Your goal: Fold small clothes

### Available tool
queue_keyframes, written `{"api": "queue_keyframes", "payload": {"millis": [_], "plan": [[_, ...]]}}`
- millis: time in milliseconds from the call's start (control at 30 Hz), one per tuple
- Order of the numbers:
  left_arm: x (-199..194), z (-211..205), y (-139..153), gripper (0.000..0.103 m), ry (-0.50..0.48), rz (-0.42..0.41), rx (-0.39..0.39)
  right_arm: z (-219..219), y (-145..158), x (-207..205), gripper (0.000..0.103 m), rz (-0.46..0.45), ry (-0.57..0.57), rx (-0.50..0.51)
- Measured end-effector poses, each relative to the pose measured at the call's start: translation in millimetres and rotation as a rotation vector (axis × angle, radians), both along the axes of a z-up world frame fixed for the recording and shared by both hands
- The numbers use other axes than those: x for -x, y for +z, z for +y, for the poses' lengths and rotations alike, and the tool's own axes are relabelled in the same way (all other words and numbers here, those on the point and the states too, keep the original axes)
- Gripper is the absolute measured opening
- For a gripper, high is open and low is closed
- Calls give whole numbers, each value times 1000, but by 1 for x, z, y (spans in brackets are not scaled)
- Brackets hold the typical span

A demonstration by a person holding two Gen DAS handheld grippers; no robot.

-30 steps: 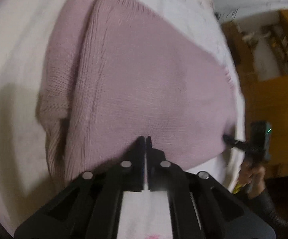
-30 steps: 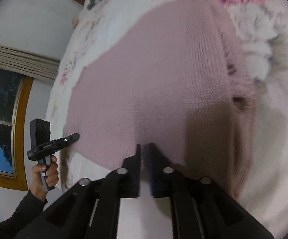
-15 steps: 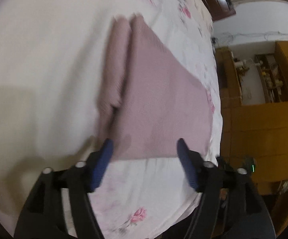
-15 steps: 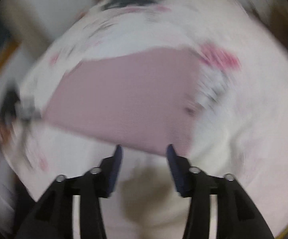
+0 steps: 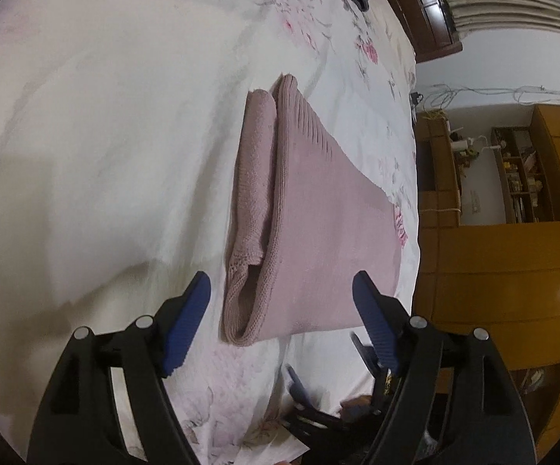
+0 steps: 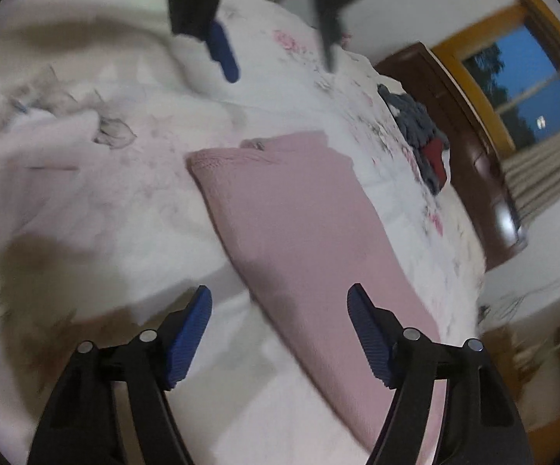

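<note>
On the floral bedspread (image 5: 105, 124) the pink knit garment (image 5: 318, 240) lies folded, its long axis running away from the left gripper (image 5: 280, 302), whose blue pads stand wide apart and empty just short of the near hem; the right gripper (image 6: 278, 323) — jaws equally wide, holding nothing — hovers over the garment's other end, about as near. A second ago both grippers were pinched shut at the knit's edge; they have since let go and drawn back.
</note>
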State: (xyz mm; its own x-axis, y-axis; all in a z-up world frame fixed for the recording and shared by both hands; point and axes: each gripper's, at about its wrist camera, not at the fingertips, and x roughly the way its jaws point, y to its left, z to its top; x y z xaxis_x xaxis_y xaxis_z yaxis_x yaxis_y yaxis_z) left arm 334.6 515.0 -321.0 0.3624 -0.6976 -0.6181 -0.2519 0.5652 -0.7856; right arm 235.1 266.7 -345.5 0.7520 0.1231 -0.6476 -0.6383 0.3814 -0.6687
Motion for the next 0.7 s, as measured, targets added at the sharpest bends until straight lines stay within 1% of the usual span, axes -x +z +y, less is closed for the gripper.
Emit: {"api": "queue_keyframes", "payload": {"millis": [67,100,200,333,367,400,433,467,500,533,567,633,700], "plan": [[-8,0,-6,75,-7,-4,12,9,-8,-10,68,-19,-6,29],[-12,0,-9,75,-8,-3,16,13,-11,-15,65,-27,-9,43],[-20,3,-18,75,-1,11,32,32,-21,-23,64,-57,-4,73],[-33,6,-25,75,11,14,64,49,-26,-26,60,-93,7,78],[-37,5,-26,75,9,12,74,55,-28,-28,57,-103,5,80],[-39,5,-26,75,6,13,76,60,-30,-31,52,-110,1,79],[-41,4,-26,75,5,16,77,64,-30,-34,50,-110,-3,74],[-44,4,-26,75,6,22,78,68,-29,-39,43,-103,-13,61],[-46,5,-26,75,6,25,80,71,-28,-45,29,-84,-24,49],[-49,6,-26,76,9,28,84,73,-26,-50,18,-54,-37,36],[-51,8,-25,76,12,30,87,72,-23,-53,13,-41,-47,19],[-57,11,-25,80,12,36,101,66,-5,-54,11,-14,-76,-69],[-66,10,-26,81,1,46,113,56,14,-53,11,-11,-98,-134]]}}
